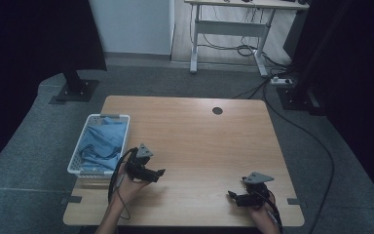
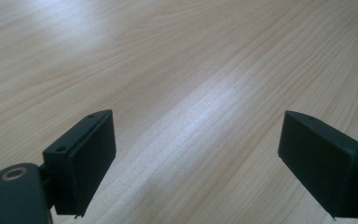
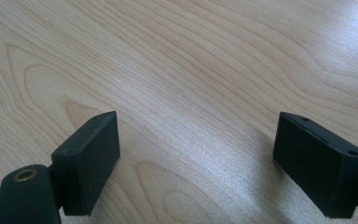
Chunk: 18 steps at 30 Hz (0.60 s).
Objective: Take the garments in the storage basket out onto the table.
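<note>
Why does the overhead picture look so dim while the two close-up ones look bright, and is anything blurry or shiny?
High view: dim, with black corners; the table is the lit part, and the basket of blue cloth looks soft. Left gripper view: bright, with a pale band of glare across the wood between the open jaws, whose near parts blur. Right gripper view: bright too, the wood grain sharp, with a softer sheen toward the lower right.

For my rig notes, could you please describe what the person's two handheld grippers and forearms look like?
Both the left gripper and the right gripper are black, each topped by a grey three-cornered plate and trailing a black cable. Close up, each has two blocky black jaw pads with small screw holes and a brass-ringed hole at the base. The forearms are bare, with no sleeves visible.
</note>
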Available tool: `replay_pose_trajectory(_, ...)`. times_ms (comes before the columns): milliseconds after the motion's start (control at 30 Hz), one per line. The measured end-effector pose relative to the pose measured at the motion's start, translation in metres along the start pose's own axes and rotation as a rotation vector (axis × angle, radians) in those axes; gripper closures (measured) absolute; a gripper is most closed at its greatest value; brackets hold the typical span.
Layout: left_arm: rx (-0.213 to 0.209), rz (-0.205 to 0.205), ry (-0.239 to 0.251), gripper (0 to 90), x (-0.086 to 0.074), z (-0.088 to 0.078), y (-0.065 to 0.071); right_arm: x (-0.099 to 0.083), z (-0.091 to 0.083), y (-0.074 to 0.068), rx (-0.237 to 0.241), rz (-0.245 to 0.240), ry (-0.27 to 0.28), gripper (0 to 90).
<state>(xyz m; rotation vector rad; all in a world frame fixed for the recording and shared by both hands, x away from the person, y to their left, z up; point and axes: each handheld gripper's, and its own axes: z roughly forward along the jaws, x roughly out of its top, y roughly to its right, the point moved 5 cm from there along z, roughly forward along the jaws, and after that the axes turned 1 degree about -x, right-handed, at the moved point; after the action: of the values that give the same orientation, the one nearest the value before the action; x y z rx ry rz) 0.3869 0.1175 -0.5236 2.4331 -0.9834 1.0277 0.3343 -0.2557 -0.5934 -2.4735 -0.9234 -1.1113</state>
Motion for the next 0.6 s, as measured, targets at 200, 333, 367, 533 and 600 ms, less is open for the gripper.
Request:
replay_pose_trajectory(200, 0.019, 0.001, -0.008, 9.9, 0.008, -0.002, -0.008, 0.0, 0.0, 0.0, 0.001, -0.001, 0.0, 14.1)
replay_pose_trajectory(333, 0.029, -0.003, -0.017, 9.8, 0.012, -0.004, -0.015, 0.0, 0.0, 0.0, 0.001, -0.001, 0.0, 14.1)
replay_pose_trajectory(367, 0.032, -0.005, -0.02, 9.4, 0.013, -0.005, -0.016, 0.0, 0.0, 0.0, 0.001, -0.001, 0.0, 14.1)
replay_pose_trajectory(533, 0.049, -0.01, -0.032, 7.2, 0.017, -0.008, -0.024, 0.0, 0.0, 0.0, 0.001, -0.001, 0.0, 14.1)
replay_pose_trajectory(600, 0.052, -0.016, -0.033, 6.0, 0.019, -0.009, -0.027, 0.0, 0.0, 0.0, 0.001, -0.001, 0.0, 14.1)
